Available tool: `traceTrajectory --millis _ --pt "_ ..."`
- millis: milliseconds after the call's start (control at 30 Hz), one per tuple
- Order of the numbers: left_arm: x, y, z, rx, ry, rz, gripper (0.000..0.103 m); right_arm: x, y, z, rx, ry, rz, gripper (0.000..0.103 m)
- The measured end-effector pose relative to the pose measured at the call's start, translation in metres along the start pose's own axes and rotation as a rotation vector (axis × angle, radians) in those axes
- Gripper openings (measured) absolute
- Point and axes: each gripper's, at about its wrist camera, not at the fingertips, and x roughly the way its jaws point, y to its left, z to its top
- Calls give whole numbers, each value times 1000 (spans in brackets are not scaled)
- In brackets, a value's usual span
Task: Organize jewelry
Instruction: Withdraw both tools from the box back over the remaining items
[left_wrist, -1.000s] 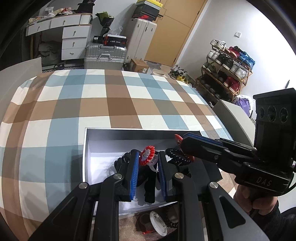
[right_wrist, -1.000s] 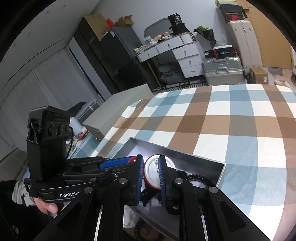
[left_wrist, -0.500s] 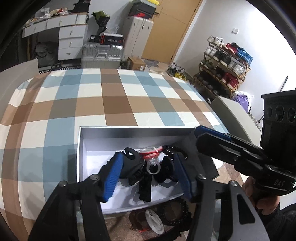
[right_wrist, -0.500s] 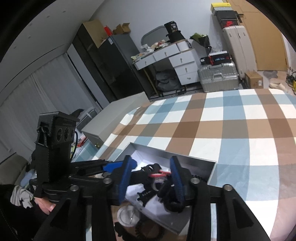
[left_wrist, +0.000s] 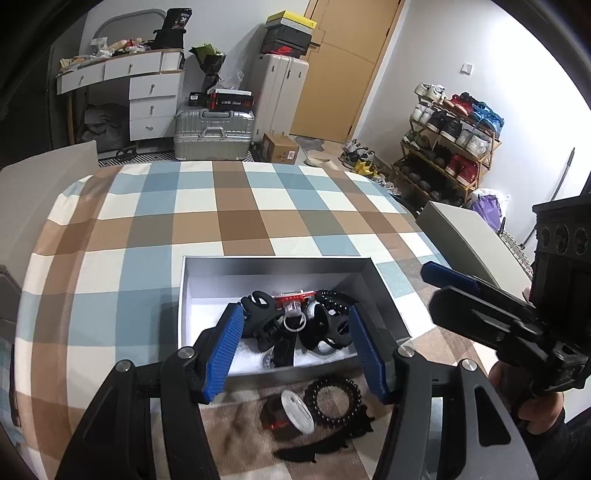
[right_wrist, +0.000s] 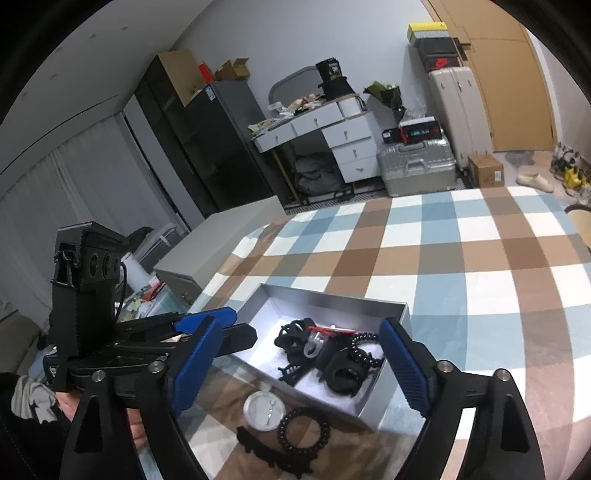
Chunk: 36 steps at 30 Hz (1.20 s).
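A grey open box (left_wrist: 207, 264) (right_wrist: 373, 411) sits on the checked cloth. In it lie black hair clips (left_wrist: 266, 321) (right_wrist: 341, 373), a black beaded bracelet (left_wrist: 334, 297) (right_wrist: 364, 349) and a red-topped clear ring (left_wrist: 293, 306) (right_wrist: 317, 338). On the cloth in front of the box lie a round white-lidded tin (left_wrist: 293, 408) (right_wrist: 263, 406), a black beaded bracelet (left_wrist: 334, 398) (right_wrist: 303, 428) and a black comb clip (left_wrist: 321, 445) (right_wrist: 273, 452). My left gripper (left_wrist: 295, 350) is open and empty above the box's near edge. My right gripper (right_wrist: 299, 365) is open and empty, raised over the box.
The checked cloth (left_wrist: 236, 218) covers the table. A grey box lid (left_wrist: 465, 240) stands at the right edge and another grey box (right_wrist: 221, 240) at the left. Drawers, a silver suitcase (left_wrist: 212, 133) and a shoe rack (left_wrist: 450, 147) stand beyond.
Both grippers opened. The left let go of the red-topped ring, which now lies in the box. Both grippers then drew back and up from the box.
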Motion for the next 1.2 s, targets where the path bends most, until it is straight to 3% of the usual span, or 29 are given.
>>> traceTrajectory --millis 67,300,467,667,900,1200 --pt "-5 -1 -2 -5 -9 12 66 -7 5 -2 -7 -14 -17 98" --pt "-19 -2 -11 -18 -34 23 69 -24 14 -11 -10 -39 -46 103" --pt "-28 -3 -22 -49 -63 45 81 -32 25 -23 -50 -49 -94 103" --pt "-32 -1 -42 -89 -85 83 84 -33 28 -47 -44 -32 -153 103" --pt "-27 6 -73 -114 -49 150 89 -26 17 -75 -20 20 -203 103" --pt "-15 9 -84 -110 16 154 90 -24 5 -101 28 81 -235 103"
